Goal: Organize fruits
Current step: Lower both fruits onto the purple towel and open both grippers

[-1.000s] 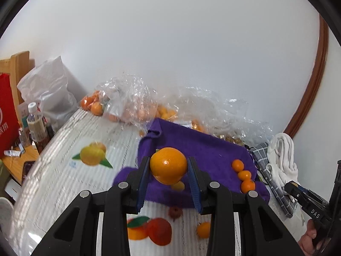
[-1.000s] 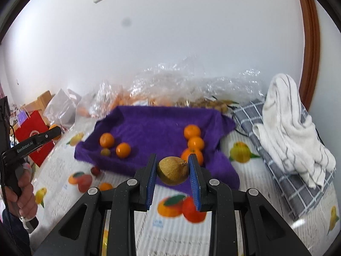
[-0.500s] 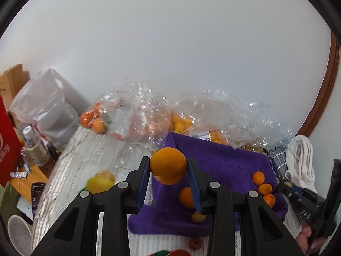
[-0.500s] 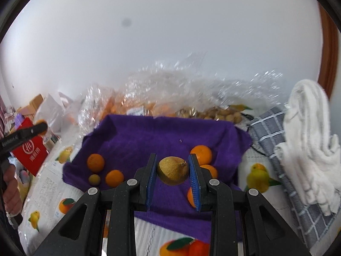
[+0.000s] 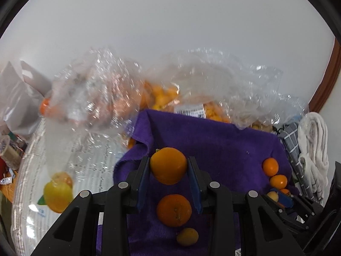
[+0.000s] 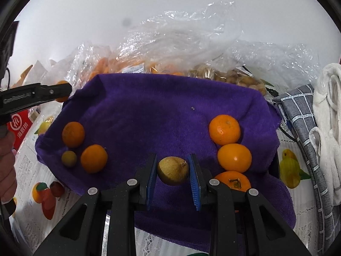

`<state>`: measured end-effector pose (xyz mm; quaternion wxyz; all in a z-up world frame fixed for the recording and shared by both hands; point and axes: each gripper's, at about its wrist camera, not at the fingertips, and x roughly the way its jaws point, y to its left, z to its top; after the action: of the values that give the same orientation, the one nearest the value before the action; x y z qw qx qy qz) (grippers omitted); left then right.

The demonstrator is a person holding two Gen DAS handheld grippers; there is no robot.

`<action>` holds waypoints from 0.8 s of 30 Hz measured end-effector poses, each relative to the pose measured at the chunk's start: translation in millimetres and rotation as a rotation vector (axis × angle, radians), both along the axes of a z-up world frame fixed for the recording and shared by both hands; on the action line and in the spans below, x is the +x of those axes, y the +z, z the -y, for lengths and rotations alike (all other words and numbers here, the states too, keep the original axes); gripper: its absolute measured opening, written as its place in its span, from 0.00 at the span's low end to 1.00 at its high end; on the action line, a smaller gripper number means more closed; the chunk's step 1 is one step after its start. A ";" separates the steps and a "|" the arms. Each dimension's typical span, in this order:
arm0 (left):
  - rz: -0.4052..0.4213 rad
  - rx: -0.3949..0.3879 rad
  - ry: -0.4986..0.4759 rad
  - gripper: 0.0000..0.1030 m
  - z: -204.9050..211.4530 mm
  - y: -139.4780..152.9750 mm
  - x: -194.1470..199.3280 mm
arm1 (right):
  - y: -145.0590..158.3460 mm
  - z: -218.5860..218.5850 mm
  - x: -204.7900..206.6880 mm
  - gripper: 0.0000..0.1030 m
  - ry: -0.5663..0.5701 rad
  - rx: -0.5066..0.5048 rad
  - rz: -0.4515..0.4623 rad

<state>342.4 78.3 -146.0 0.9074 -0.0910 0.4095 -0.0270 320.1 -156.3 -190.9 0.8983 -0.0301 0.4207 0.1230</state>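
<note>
My left gripper (image 5: 168, 170) is shut on an orange (image 5: 168, 165) and holds it above the left part of the purple towel (image 5: 213, 140). Below it on the towel lie another orange (image 5: 174, 210) and a small yellow fruit (image 5: 187, 236). My right gripper (image 6: 173, 175) is shut on a small yellow-brown fruit (image 6: 173, 170) over the towel's (image 6: 159, 111) front middle. Three oranges (image 6: 224, 129) lie in a row on the right of the towel. Two oranges (image 6: 72, 134) and a small greenish fruit (image 6: 69, 159) lie on the left.
Clear plastic bags of fruit (image 5: 106, 98) lie behind the towel against the white wall. A grey checked cloth (image 6: 302, 115) and a white towel (image 6: 328, 115) lie at the right. The tablecloth (image 5: 55, 162) has printed fruit. The left gripper's body (image 6: 32, 98) shows at the left.
Both grippers have moved forward over the purple towel, each still holding its fruit. The towel and the bags look closer and larger now.
</note>
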 end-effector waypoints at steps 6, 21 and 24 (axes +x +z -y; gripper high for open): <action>-0.043 0.042 -0.008 0.32 3.0 -13.5 7.4 | -8.2 -1.7 4.1 0.28 -0.007 -0.043 -0.023; -0.106 0.116 -0.040 0.32 12.8 -32.9 16.0 | -1.4 -0.2 3.2 0.47 0.000 0.009 -0.036; -0.116 0.118 -0.045 0.32 14.1 -37.3 18.1 | 7.1 2.1 -0.1 0.57 -0.019 0.000 -0.001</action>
<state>360.4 64.2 -183.3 0.8851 -0.0295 0.4642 -0.0178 319.9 -158.4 -183.9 0.8993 -0.0261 0.4214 0.1144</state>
